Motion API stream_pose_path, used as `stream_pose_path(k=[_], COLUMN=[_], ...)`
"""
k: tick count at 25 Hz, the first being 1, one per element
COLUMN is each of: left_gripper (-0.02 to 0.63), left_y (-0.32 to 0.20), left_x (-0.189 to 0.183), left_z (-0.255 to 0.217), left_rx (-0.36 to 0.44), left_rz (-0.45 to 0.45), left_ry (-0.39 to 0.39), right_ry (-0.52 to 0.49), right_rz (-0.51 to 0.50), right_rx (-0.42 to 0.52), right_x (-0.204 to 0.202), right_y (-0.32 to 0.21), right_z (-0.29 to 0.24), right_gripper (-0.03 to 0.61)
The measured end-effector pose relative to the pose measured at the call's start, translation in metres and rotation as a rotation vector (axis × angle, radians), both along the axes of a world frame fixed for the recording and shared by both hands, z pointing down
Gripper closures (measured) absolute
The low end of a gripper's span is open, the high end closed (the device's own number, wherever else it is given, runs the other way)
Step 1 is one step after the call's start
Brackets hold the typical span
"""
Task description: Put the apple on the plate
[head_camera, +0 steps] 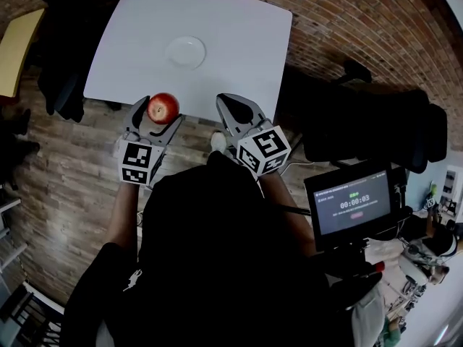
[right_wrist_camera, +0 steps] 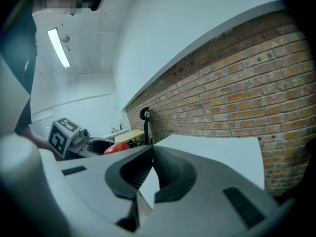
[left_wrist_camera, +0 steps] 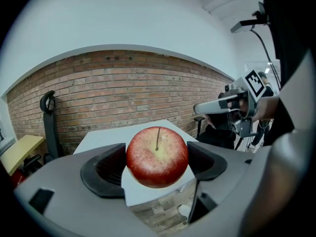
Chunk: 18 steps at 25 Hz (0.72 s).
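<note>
A red apple point(head_camera: 163, 108) sits clamped between the jaws of my left gripper point(head_camera: 159, 114), held in the air just off the near edge of the white table point(head_camera: 239, 56). In the left gripper view the apple point(left_wrist_camera: 157, 157) fills the gap between the black pads, stem up. A small white plate point(head_camera: 185, 52) lies near the middle of the table, beyond the apple. My right gripper point(head_camera: 233, 108) hangs beside the left one at the table's near edge, its jaws shut with nothing between them. The right gripper view shows its pads touching point(right_wrist_camera: 149, 168) and the apple point(right_wrist_camera: 116, 147) at the left.
A brick wall runs behind the table. Dark office chairs point(head_camera: 376, 121) stand at the right of the table and a dark coat or chair point(head_camera: 61, 78) at its left. A screen with a timer point(head_camera: 350, 207) is at the lower right. A yellow table point(head_camera: 18, 45) is far left.
</note>
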<state>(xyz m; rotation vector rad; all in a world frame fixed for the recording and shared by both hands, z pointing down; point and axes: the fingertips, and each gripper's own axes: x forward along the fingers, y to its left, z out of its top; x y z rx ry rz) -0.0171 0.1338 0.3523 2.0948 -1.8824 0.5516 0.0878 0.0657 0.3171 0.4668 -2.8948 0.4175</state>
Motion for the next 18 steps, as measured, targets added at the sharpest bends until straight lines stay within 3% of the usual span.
stream_pose_path(k=[6,18], left_gripper=[0.221,0.221], left_y=[-0.062,-0.085], left_x=[0.022,0.020], left_z=[-0.006,-0.005], left_rx=[-0.030,0.008], left_rz=[-0.027,-0.013], left_ry=[-0.005,-0.012], right_ry=[0.004,-0.001], right_rz=[-0.037,-0.042], right_rx=[-0.033,-0.001], right_x=[0.017,0.014], right_y=[-0.068,-0.084], right_z=[0.001,0.001], right_gripper=[0.574,0.574])
